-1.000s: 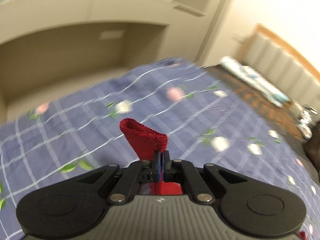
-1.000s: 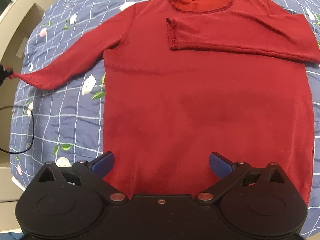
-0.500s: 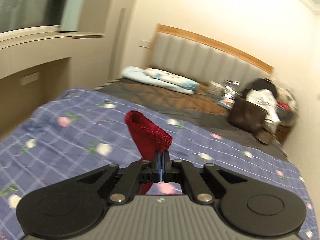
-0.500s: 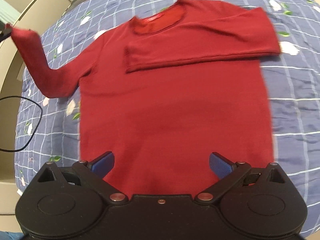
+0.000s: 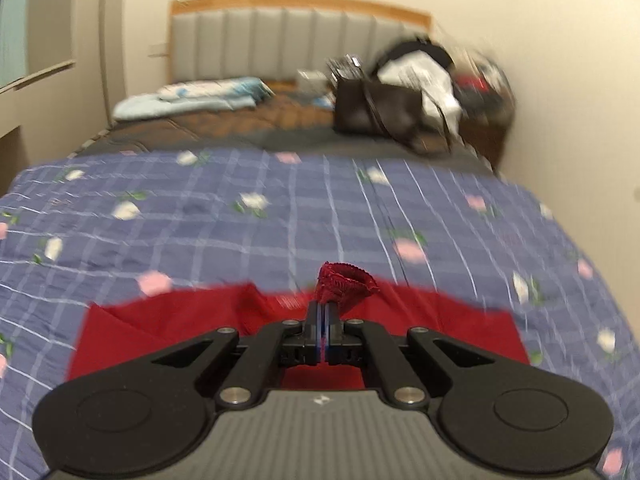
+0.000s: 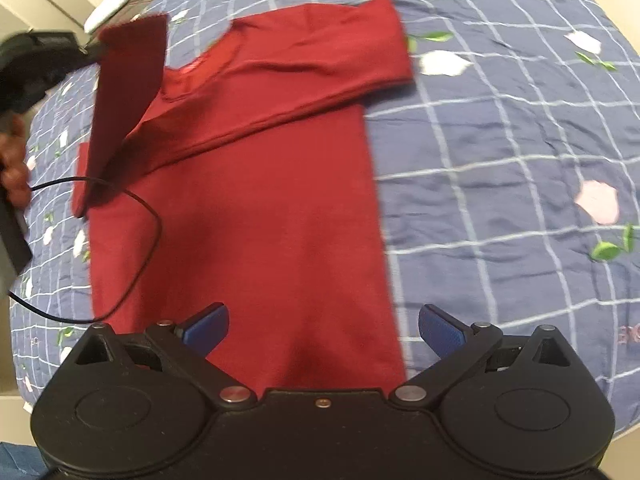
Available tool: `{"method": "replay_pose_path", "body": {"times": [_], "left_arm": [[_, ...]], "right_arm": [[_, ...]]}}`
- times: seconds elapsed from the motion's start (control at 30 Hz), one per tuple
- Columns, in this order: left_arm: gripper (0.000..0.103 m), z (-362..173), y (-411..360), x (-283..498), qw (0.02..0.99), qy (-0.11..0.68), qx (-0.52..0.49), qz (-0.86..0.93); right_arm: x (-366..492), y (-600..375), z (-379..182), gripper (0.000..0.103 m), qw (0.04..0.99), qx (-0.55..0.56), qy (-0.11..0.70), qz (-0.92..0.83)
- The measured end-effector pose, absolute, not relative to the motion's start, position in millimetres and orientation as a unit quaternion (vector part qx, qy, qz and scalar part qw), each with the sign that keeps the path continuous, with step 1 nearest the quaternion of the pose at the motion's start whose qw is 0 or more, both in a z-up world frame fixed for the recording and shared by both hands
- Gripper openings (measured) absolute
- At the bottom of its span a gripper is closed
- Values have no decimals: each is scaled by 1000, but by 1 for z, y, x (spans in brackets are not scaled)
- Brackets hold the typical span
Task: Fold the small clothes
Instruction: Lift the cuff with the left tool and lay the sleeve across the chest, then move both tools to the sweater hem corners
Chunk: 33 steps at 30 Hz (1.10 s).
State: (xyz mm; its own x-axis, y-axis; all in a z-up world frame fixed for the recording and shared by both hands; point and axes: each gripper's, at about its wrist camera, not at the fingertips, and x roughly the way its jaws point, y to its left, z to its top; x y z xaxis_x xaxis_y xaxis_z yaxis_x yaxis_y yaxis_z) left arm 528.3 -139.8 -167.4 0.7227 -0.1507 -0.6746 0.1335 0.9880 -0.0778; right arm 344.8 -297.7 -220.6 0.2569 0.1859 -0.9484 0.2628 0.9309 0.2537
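Left sleeve raised and carried inward over the shirt body

Since one second ago, the left gripper point(image 5: 324, 312), clamped on the sleeve cuff point(image 5: 346, 280), has swung from facing the wall unit to facing the headboard point(image 5: 300, 36); the red shirt point(image 5: 160, 320) has entered the lower part of its frame. In the right wrist view, the left sleeve point(image 6: 124, 100), formerly flat on the bedspread point(image 6: 500, 160) at the left edge, now hangs lifted at upper left, its lower part over the shirt's left shoulder. The left gripper and the holding hand point(image 6: 14, 160) have entered at the left edge. The shirt has shifted left and tilted in frame, exposing more bedspread at right.
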Motion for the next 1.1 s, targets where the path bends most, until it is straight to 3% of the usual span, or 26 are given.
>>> {"method": "replay_pose_path", "body": {"times": [0.37,0.67,0.73,0.8,0.9,1.1], "left_arm": [[1,-217,-175,518,890,444,34,-98],[7,-226,-170,518,868,483,9,-118],[16,-226,-171,515,864,487,5,-126],[41,-225,-171,510,863,488,2,-129],[62,-219,-170,503,866,483,-5,-128],[92,-203,-152,486,868,491,-6,-74]], "right_arm": [[338,-337,-230,101,764,200,612,-43],[344,-342,-232,101,764,190,615,-27],[345,-341,-232,101,765,187,616,-22],[346,-341,-231,101,766,184,615,-18],[348,-340,-231,101,767,179,616,-11],[350,-335,-232,102,764,167,624,6]]}}
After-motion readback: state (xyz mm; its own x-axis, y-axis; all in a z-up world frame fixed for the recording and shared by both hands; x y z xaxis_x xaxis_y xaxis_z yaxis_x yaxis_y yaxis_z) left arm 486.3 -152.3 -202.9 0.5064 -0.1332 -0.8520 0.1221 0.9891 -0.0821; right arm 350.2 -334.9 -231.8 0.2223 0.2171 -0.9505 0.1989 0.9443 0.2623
